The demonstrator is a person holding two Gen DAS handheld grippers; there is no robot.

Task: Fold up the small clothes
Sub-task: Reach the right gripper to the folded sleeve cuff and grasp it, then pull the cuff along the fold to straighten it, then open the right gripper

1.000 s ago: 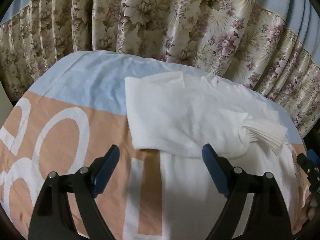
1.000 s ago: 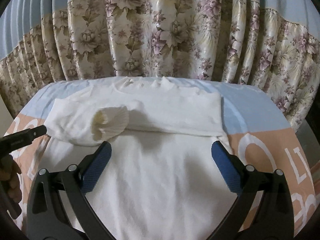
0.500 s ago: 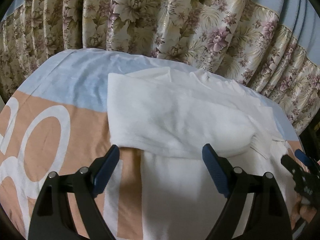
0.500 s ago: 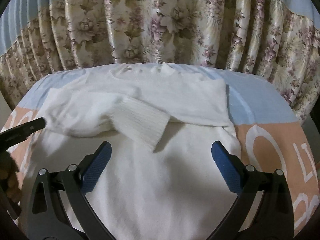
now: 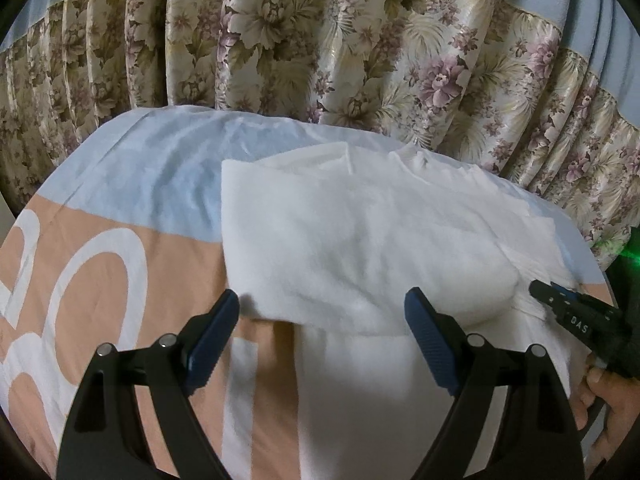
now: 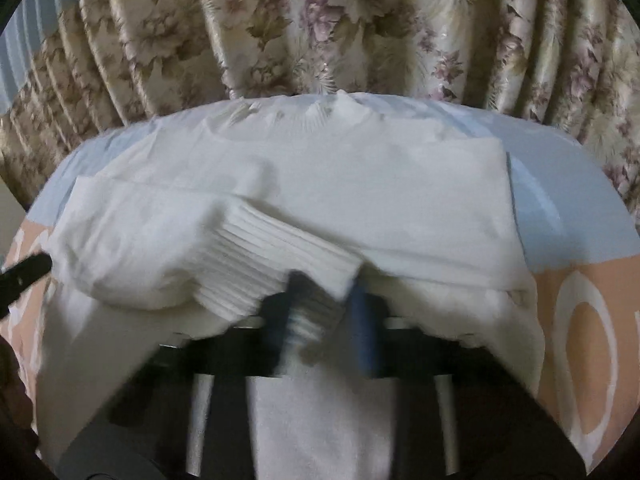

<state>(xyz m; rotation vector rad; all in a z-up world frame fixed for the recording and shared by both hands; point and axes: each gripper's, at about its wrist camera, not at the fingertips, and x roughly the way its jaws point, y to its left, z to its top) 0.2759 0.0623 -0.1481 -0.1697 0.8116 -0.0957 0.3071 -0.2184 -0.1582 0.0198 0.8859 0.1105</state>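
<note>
The right hand-held gripper [image 6: 324, 300] pinches the ribbed cuff [image 6: 280, 264] of the white sweater [image 5: 360, 240] on the bed [image 5: 140, 184], left hand-held gripper [image 5: 322, 336] spread wide and empty; next, probably laying that sleeve flat across the body.

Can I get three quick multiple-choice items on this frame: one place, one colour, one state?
1. Where is the ribbed cuff?
A. On the sweater's front
B. Hanging off the bed
C. On the curtain

2. What colour is the sweater?
A. Grey
B. White
C. Navy

3. How is the left tool?
A. Shut on the cuff
B. Shut on the bedsheet
C. Open, holding nothing

Answers:
1 A, the cuff lies across the body, in the right tool.
2 B, white knit throughout.
3 C, its jaws stand wide apart.
</note>
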